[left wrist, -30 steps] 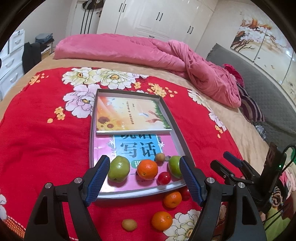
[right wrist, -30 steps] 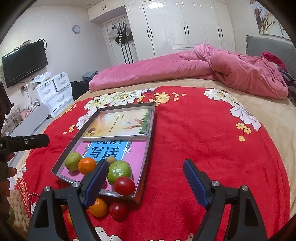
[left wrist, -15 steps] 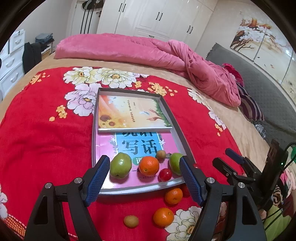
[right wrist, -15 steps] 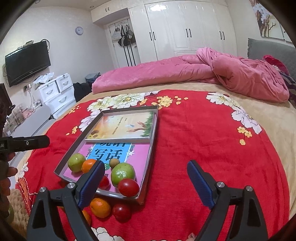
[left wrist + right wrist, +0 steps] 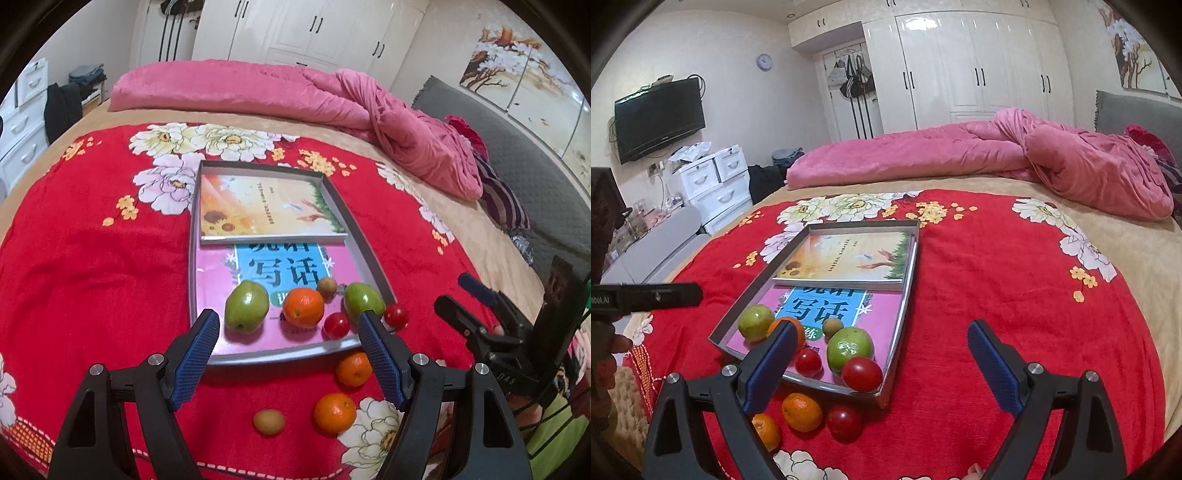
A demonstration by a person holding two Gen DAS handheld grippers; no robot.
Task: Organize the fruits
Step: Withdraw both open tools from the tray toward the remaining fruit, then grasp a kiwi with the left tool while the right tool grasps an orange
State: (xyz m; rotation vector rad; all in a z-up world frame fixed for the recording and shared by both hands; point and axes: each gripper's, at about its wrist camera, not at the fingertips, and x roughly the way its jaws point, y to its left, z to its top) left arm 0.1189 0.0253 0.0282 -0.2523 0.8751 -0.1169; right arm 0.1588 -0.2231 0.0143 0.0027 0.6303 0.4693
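A shallow grey tray [image 5: 369,254] [image 5: 908,295] lies on the red flowered blanket with two books in it. At its near end sit two green fruits [image 5: 246,306] [image 5: 364,299], an orange [image 5: 303,307], a small brown fruit [image 5: 327,286] and two red tomatoes [image 5: 337,325] [image 5: 396,315]. On the blanket in front of it lie two oranges [image 5: 354,369] [image 5: 335,412] and a brown kiwi [image 5: 269,421]; a third tomato [image 5: 844,422] shows there in the right wrist view. My left gripper [image 5: 288,325] hangs open above the tray's near edge, holding nothing. My right gripper [image 5: 882,332] is empty and its jaws are opening.
A rumpled pink quilt [image 5: 295,96] runs along the far side of the bed. A grey headboard [image 5: 517,140] stands at the right. White drawers [image 5: 716,184] and a wall television [image 5: 659,118] are off to the left. A person's hand [image 5: 613,347] shows at the left edge.
The right gripper's jaws have spread wider. The left gripper's view has shifted only slightly, and the fruits lie where they were.
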